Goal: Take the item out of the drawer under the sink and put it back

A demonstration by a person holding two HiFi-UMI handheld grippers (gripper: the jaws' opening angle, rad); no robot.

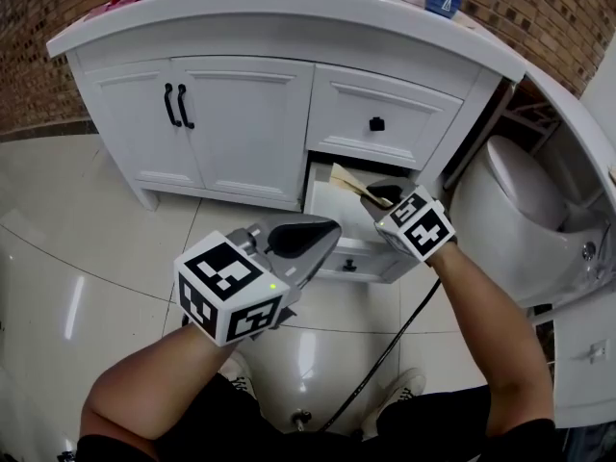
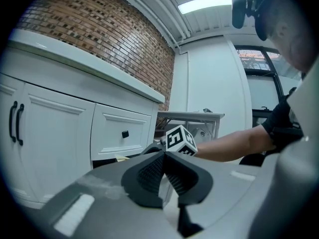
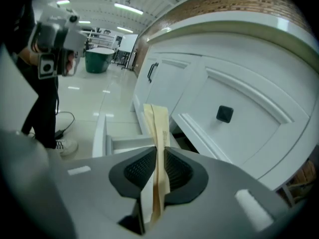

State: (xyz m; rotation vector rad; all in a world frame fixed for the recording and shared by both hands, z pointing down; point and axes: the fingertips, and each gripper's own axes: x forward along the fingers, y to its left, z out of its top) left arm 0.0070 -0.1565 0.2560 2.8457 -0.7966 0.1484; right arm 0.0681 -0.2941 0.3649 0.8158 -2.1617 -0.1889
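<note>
A flat tan paper packet (image 3: 158,148) stands on edge between the pads of my right gripper (image 3: 158,169), which is shut on it. In the head view that right gripper (image 1: 383,196) holds the packet (image 1: 348,179) over the open lower drawer (image 1: 348,250) of the white vanity (image 1: 241,114). My left gripper (image 1: 318,243) hangs in front of the drawer, left of it, with its jaws together and nothing in them. In its own view the left gripper (image 2: 163,176) points at the vanity, with the right gripper's marker cube (image 2: 180,139) beyond.
A closed upper drawer with a black knob (image 1: 376,123) sits above the open one. Double doors with black handles (image 1: 178,105) are to the left. A white toilet (image 1: 525,215) stands right of the vanity. A black cable (image 1: 385,354) trails over the glossy tiled floor by my shoes.
</note>
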